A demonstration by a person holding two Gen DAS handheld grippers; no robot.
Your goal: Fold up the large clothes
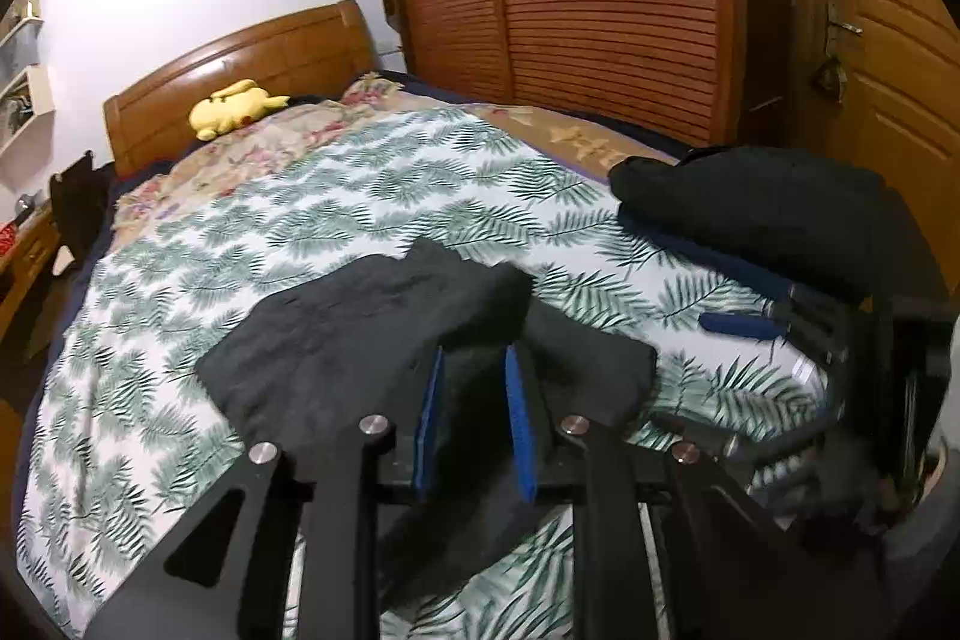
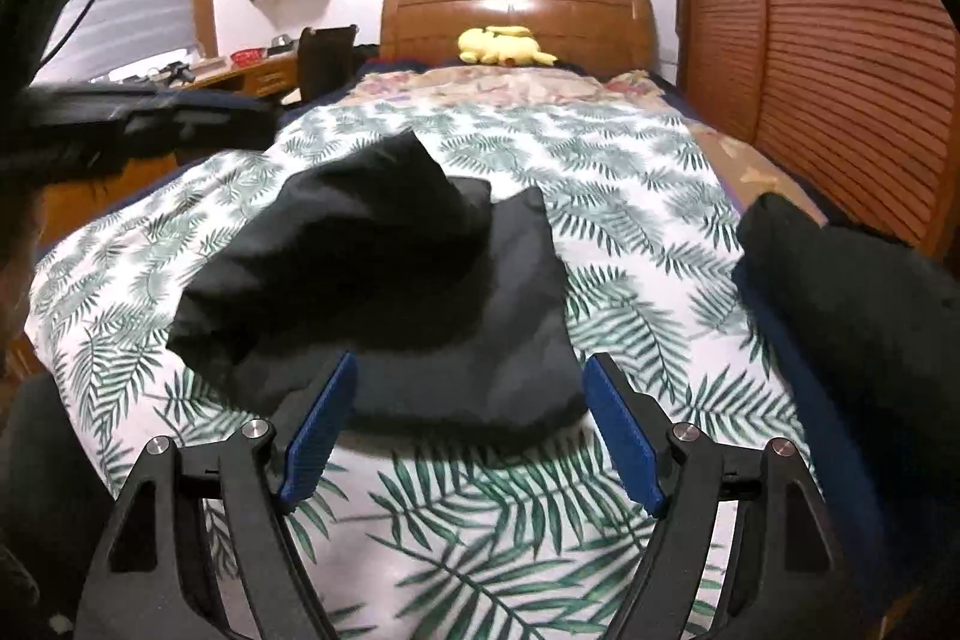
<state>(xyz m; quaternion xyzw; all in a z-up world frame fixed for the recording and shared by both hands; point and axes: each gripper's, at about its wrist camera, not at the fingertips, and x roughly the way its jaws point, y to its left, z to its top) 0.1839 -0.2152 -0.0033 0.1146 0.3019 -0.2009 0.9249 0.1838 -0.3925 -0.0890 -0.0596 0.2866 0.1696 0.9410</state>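
Clearly the black garment lies partly folded on the bed, over the fern-print cover near the foot end, with 1 layer doubled loosely over another and a raised peak toward the headboard.

From the left wrist view, the left claw stands narrow, its blue pads a small way apart with dark cloth showing between them; the pads do not seem to press on it, so I read it as open and not gripping. From the right wrist view, the right claw is spread wide and empty, hovering just short of the garment's near edge.

A second dark bundle sits at the right side of the bed, apart from the one being worked.

The cloth looks thin, soft and limp: it drapes, wrinkles and keeps no shape of its own, so it should weigh little but sag and slide when lifted. It is likely best taken by pinching an edge or corner, 1 claw at each end of the near hem, so the fold stays square. Grabbing the bulky middle would probably bunch several layers and undo the fold.
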